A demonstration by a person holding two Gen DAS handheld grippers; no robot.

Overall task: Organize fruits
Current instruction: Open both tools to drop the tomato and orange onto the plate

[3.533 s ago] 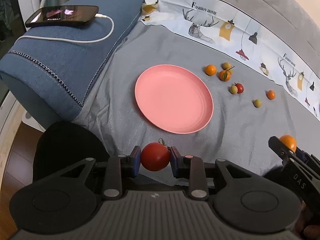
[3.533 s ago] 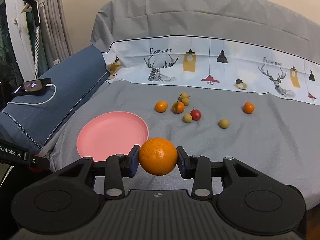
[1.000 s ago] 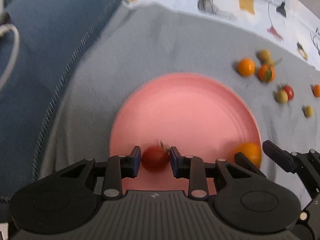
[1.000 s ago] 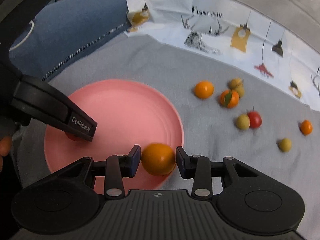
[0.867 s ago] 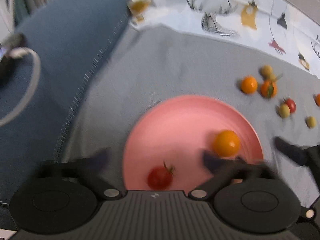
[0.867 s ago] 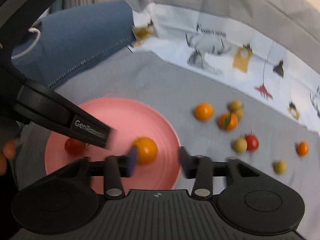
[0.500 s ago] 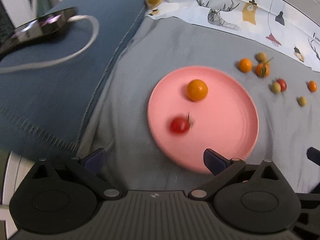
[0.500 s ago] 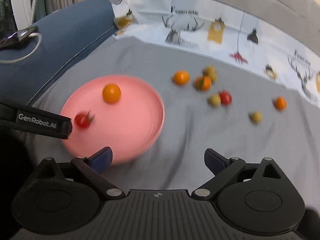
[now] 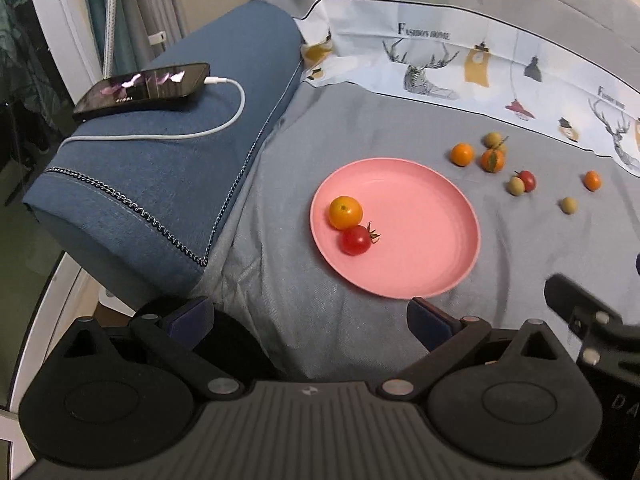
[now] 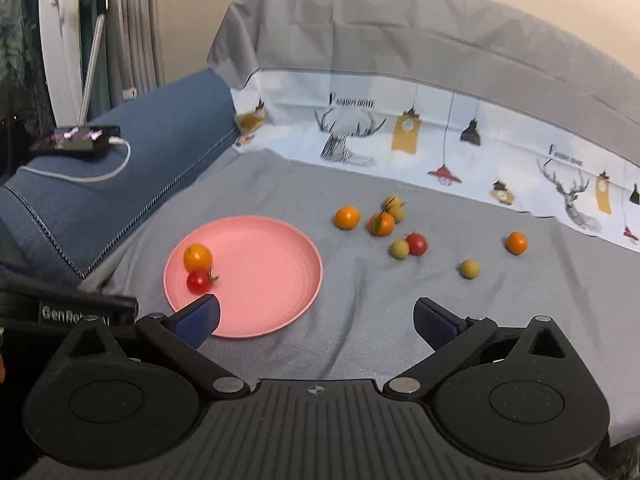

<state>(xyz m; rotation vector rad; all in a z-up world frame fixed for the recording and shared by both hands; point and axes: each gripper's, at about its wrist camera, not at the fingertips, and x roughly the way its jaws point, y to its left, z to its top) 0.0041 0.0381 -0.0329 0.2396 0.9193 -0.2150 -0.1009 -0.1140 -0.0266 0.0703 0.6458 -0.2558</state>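
Both the left claw (image 9: 308, 314) and right claw (image 10: 316, 316) were spread wide, nothing held. The round orange citrus fruit (image 9: 345, 212) and small red tomato (image 9: 355, 240) were sat touching on the pink plastic plate (image 9: 440, 248). The small loose fruits (image 10: 400, 249) left on the grey bedsheet (image 10: 360, 320) were probably light, smooth and squashable, so best pinched gently across the middle.

Pink plate (image 9: 440, 248), orange fruit (image 9: 345, 212), red tomato (image 9: 355, 240).

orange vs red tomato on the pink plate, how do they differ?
The orange is orange-yellow and the larger; the red tomato is red and smaller. The tomato has a green stem sticking out; the orange shows none. The orange lies farther from the camera, the tomato nearer. Both are round, touching, near the pink plate's left rim.
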